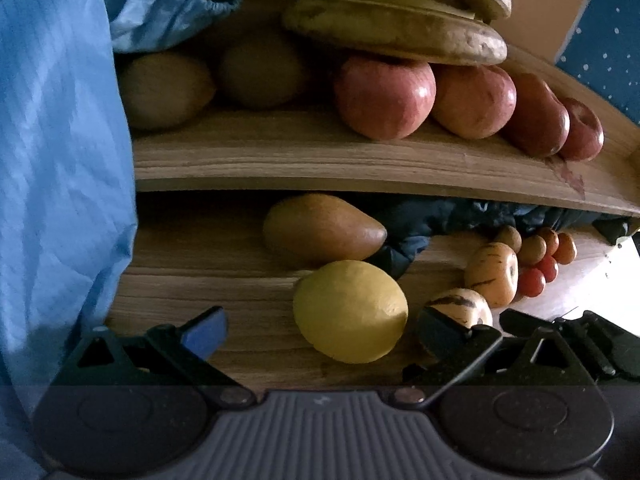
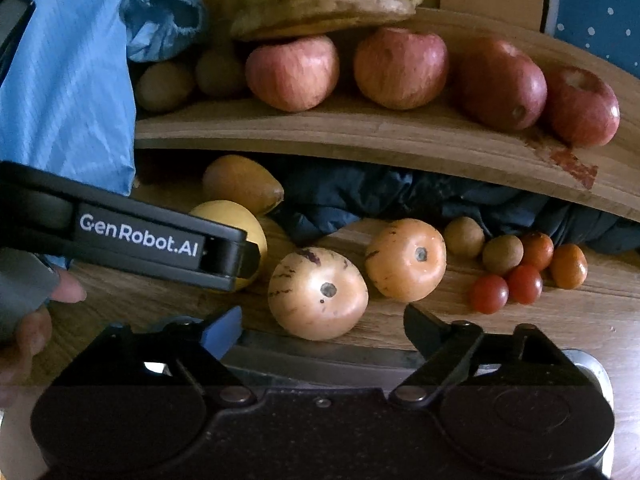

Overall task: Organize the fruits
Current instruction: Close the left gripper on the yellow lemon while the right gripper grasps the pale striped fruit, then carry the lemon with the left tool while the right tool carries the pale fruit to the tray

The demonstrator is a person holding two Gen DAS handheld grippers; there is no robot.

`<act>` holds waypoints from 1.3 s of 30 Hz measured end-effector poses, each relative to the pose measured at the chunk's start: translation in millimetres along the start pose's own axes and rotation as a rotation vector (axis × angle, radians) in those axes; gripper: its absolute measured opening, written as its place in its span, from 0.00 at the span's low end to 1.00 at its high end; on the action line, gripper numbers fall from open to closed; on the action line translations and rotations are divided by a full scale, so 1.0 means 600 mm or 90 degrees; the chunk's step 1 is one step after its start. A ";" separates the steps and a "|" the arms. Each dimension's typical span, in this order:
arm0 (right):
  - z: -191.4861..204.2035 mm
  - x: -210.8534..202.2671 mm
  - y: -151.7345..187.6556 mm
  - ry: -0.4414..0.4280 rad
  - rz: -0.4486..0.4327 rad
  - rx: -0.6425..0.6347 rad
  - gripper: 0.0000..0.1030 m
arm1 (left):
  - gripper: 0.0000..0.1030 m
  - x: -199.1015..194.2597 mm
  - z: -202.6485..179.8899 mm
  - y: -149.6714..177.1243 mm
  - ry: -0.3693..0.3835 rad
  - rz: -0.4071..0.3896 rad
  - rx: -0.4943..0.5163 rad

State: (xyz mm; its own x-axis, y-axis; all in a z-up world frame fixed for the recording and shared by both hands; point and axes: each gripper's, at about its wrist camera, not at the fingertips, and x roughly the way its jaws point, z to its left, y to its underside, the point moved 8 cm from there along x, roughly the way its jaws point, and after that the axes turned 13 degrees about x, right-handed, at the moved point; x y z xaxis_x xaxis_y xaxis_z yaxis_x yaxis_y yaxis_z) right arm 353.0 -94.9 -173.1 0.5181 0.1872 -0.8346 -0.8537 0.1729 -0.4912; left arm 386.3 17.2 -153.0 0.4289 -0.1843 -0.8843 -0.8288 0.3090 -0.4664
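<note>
A yellow lemon (image 1: 350, 312) lies on the lower wooden surface (image 1: 240, 292), just ahead of my left gripper (image 1: 322, 330), which is open with its fingers either side of the fruit and not touching it. My right gripper (image 2: 322, 324) is open too, its fingertips flanking a pale purple-streaked round fruit (image 2: 318, 292) without contact. A second such fruit (image 2: 406, 258) lies to its right. In the right wrist view a black finger (image 2: 160, 240) of the left gripper reaches over the lemon (image 2: 248, 220). A brown mango-shaped fruit (image 1: 322, 228) lies behind the lemon.
A raised wooden board (image 2: 340, 136) carries red apples (image 2: 400, 68), brown kiwis (image 2: 164, 86) and bananas (image 2: 324, 12). Below at the right lie cherry tomatoes (image 2: 506, 288) and small brown and orange fruits (image 2: 502, 254). Dark cloth (image 2: 360, 196) sits under the board. A person's blue sleeve (image 1: 60, 160) fills the left.
</note>
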 end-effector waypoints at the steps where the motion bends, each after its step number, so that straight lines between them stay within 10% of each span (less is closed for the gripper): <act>1: -0.001 0.001 0.001 0.002 0.001 0.000 0.83 | 0.99 0.002 0.001 -0.002 0.007 0.000 -0.007; 17: 0.003 0.015 -0.005 -0.012 0.000 0.010 0.55 | 0.77 0.024 0.000 -0.005 0.067 0.010 -0.037; 39: 0.000 0.006 -0.013 -0.032 -0.023 0.008 0.53 | 0.64 0.001 -0.001 0.002 0.081 -0.010 -0.036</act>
State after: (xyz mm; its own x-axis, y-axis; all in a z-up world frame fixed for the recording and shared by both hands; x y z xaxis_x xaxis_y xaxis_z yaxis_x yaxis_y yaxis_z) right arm 361.2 -95.7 -172.2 0.5510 0.2292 -0.8024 -0.8338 0.1919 -0.5177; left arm 385.1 16.9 -154.1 0.3955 -0.3061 -0.8660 -0.8433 0.2526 -0.4744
